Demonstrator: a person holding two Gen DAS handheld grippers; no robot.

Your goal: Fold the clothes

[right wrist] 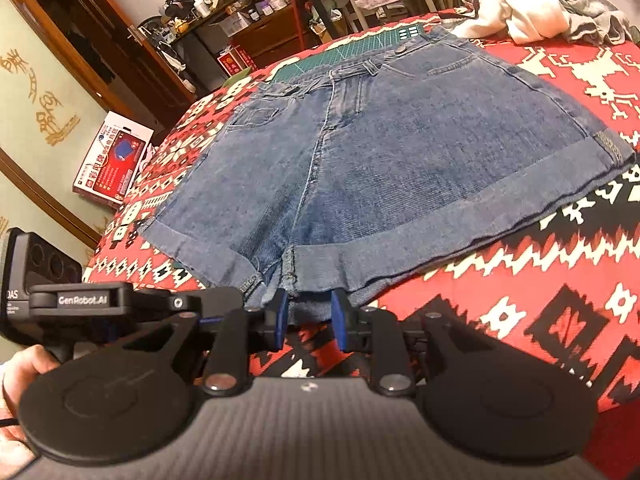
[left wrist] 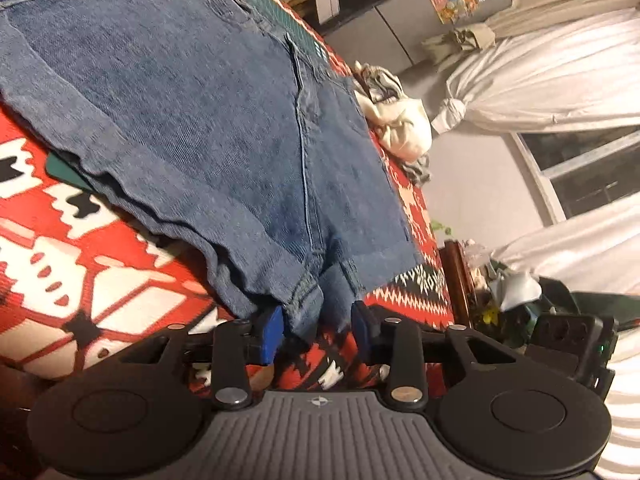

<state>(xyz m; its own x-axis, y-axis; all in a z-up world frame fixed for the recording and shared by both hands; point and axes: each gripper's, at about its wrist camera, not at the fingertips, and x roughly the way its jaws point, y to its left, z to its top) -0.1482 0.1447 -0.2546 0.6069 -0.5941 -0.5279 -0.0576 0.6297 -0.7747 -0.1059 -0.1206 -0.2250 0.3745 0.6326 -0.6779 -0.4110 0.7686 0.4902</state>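
Note:
Blue denim shorts [left wrist: 200,120] lie flat on a red patterned blanket [left wrist: 80,260], waistband at the far end. My left gripper [left wrist: 317,332] is open at the near hem, and the crotch seam's bottom edge hangs between its blue pads [left wrist: 272,334]. In the right wrist view the shorts [right wrist: 400,152] spread out with both cuffs rolled. My right gripper [right wrist: 311,318] is open and straddles the hem at the crotch. A little denim sits between its pads [right wrist: 282,316], unpinched.
A green cutting mat [right wrist: 352,52] lies under the waistband. White and grey clothes [right wrist: 528,12] are piled at the far right of the blanket [right wrist: 520,300]. A hand [right wrist: 24,364] holds the other tool's black housing [right wrist: 80,300] at the left. A red box [right wrist: 112,160] stands on the floor.

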